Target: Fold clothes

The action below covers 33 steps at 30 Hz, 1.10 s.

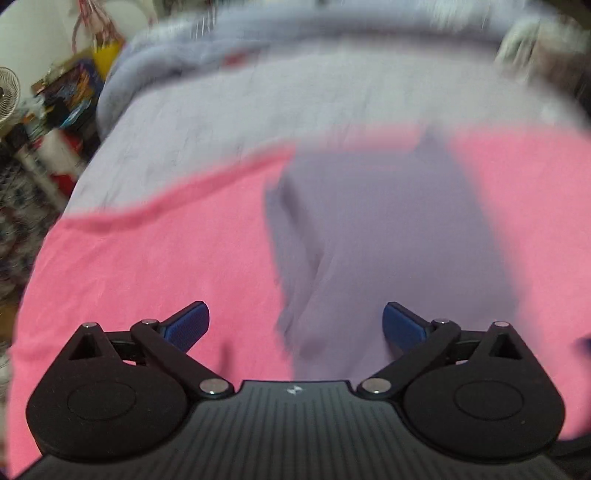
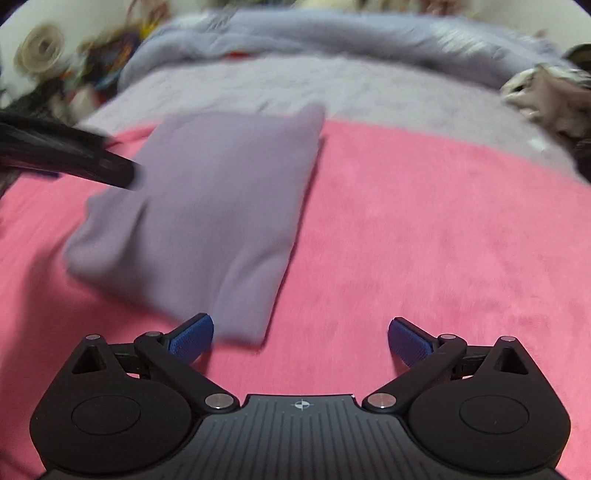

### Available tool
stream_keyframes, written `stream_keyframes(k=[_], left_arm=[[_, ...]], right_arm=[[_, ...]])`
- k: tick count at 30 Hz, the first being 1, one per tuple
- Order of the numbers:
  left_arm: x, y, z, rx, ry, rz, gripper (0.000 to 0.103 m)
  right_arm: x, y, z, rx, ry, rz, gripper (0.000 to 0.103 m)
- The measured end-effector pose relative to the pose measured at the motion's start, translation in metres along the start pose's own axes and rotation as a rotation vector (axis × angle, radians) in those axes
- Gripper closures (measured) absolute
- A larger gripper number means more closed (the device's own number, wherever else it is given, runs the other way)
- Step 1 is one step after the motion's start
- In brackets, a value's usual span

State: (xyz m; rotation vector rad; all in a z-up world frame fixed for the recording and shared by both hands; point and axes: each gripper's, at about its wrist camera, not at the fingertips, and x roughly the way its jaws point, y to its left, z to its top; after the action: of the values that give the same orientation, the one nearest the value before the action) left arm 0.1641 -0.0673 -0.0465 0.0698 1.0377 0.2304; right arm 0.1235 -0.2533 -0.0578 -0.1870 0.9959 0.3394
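A pink blanket (image 2: 424, 240) is spread across the bed (image 2: 369, 88). A fluffy blue-grey cover (image 2: 332, 33) is bunched at the far edge. A white fan (image 1: 7, 94) is seen at left.

No legible text, label, brand or number in either view; background clutter too blurred to read.

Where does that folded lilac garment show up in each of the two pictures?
Left wrist view: folded lilac garment fills centre-right, reaching down between the open fingers.
Right wrist view: folded lilac garment lies centre-left, above the left fingertip.
Shared landmark: the pink blanket beneath it.
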Motion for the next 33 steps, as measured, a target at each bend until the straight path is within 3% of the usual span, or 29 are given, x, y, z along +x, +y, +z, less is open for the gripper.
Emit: stream_keyframes(k=[1, 3, 6, 8, 10, 12, 14, 16, 20, 22, 25, 26, 27, 29, 31, 33], left_arm=[[0.003, 0.011, -0.012, -0.076, -0.002, -0.041, 0.000], [-0.002, 0.038, -0.034, -0.230, 0.003, -0.106, 0.000], [-0.019, 0.051, -0.043, -0.256, 0.020, -0.104, 0.000], [-0.032, 0.053, -0.032, -0.288, 0.003, -0.094, 0.005], [-0.040, 0.054, -0.006, -0.308, -0.073, -0.147, 0.003], [-0.036, 0.042, 0.023, -0.247, -0.115, -0.178, 0.002], [-0.018, 0.023, 0.042, -0.142, -0.100, -0.107, 0.002], [0.005, 0.012, 0.039, -0.061, -0.026, -0.036, 0.001], [0.005, 0.042, -0.015, -0.146, 0.010, -0.087, 0.000], [-0.005, 0.059, -0.038, -0.223, 0.024, -0.116, 0.000], [-0.022, 0.063, -0.028, -0.266, 0.039, -0.067, 0.001], [-0.027, 0.063, -0.017, -0.281, 0.007, -0.057, 0.006], [-0.031, 0.064, -0.005, -0.293, -0.028, -0.065, 0.005], [-0.030, 0.058, 0.016, -0.265, -0.081, -0.145, 0.004], [-0.018, 0.039, 0.025, -0.161, -0.066, -0.081, 0.003], [0.001, 0.026, 0.018, -0.086, -0.001, -0.016, 0.000]], right_arm=[[-0.003, 0.001, 0.005, -0.027, 0.021, -0.010, 0.004], [-0.016, -0.009, 0.026, 0.004, -0.067, -0.030, 0.003], [-0.009, -0.020, 0.074, 0.107, -0.140, -0.041, 0.000], [0.012, -0.014, 0.094, 0.100, -0.107, -0.075, 0.000], [0.036, -0.001, 0.087, 0.022, -0.014, -0.086, 0.000], [0.029, 0.006, 0.058, 0.005, -0.059, -0.083, 0.000], [0.022, 0.007, 0.035, -0.019, -0.014, -0.044, 0.001], [0.013, 0.001, 0.027, -0.022, 0.047, -0.003, 0.001], [-0.008, -0.006, 0.055, -0.032, -0.015, 0.006, 0.002], [0.002, -0.003, 0.079, -0.020, -0.032, 0.017, 0.000], [0.029, 0.005, 0.109, -0.018, -0.023, 0.015, 0.000], [0.045, 0.012, 0.106, -0.043, 0.027, -0.016, 0.000], [0.050, 0.012, 0.094, -0.030, 0.017, -0.022, 0.000], [0.051, 0.008, 0.066, 0.009, -0.004, -0.010, 0.000], [0.040, -0.002, 0.037, 0.051, 0.021, 0.027, 0.000], [0.030, -0.012, 0.023, 0.078, 0.057, 0.060, 0.000]])
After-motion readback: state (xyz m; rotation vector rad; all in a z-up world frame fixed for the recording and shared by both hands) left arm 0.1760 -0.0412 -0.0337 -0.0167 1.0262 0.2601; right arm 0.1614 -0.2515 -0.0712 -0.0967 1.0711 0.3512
